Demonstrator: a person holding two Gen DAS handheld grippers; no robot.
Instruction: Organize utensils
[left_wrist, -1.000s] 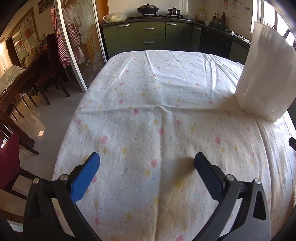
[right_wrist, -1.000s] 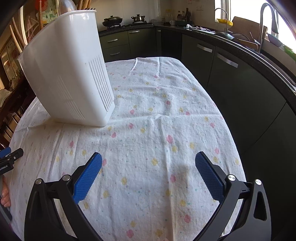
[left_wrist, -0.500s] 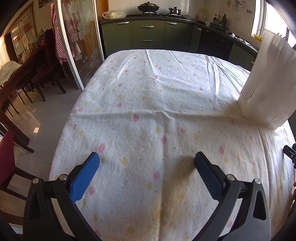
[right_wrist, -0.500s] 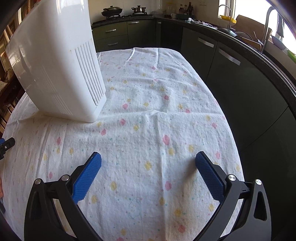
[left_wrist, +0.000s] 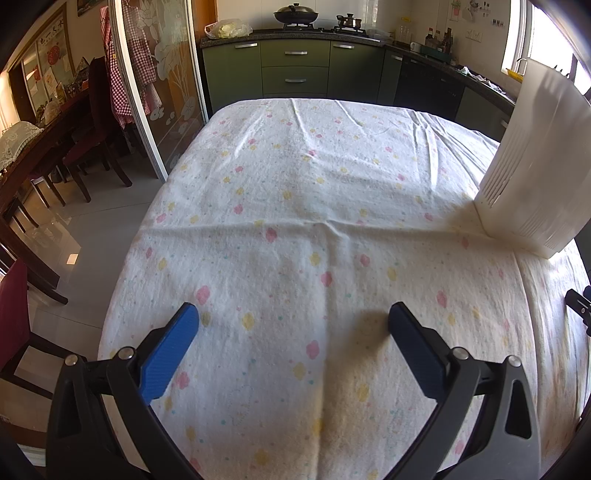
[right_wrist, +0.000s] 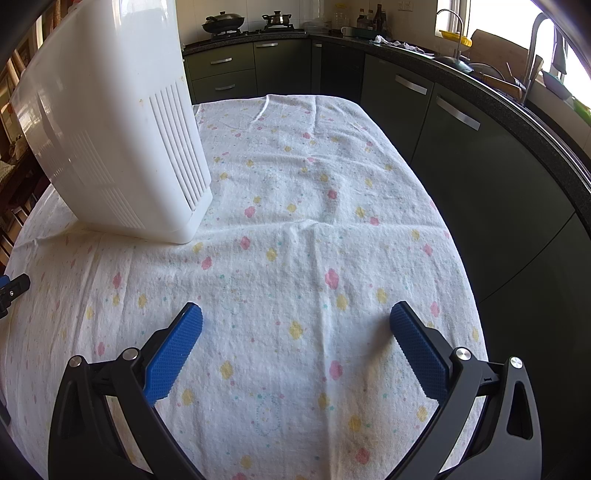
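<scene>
I have the left gripper (left_wrist: 293, 325) over the near end of the table, jaws spread wide, nothing between the blue pads (left_wrist: 168, 349). The right gripper (right_wrist: 295, 325) is the same: jaws wide apart, empty, over the floral tablecloth (right_wrist: 314, 229). The only task item I can see is the white plastic utensil holder (right_wrist: 110, 140), standing on the cloth with its long axis vertical and its walls widening toward the top. In the right wrist view it sits ahead and to the left of my right gripper, well apart from the fingers; a slotted narrow side faces toward the middle of the table, and the broad side with finer ribs faces me. In the left wrist view the same holder (left_wrist: 539, 173) stands at the far right, its base on the cloth near the table's right edge. Its rim is cut off by the frame top in the right wrist view, and I am looking at it from below rim level in both views, so I cannot tell what it contains. No loose utensils are visible on the cloth in either view. A dark tip of the other gripper shows at the frame edge in each view. Behind the table are green cabinets (left_wrist: 295, 66) and a wok (left_wrist: 295, 14) on the stove.
</scene>
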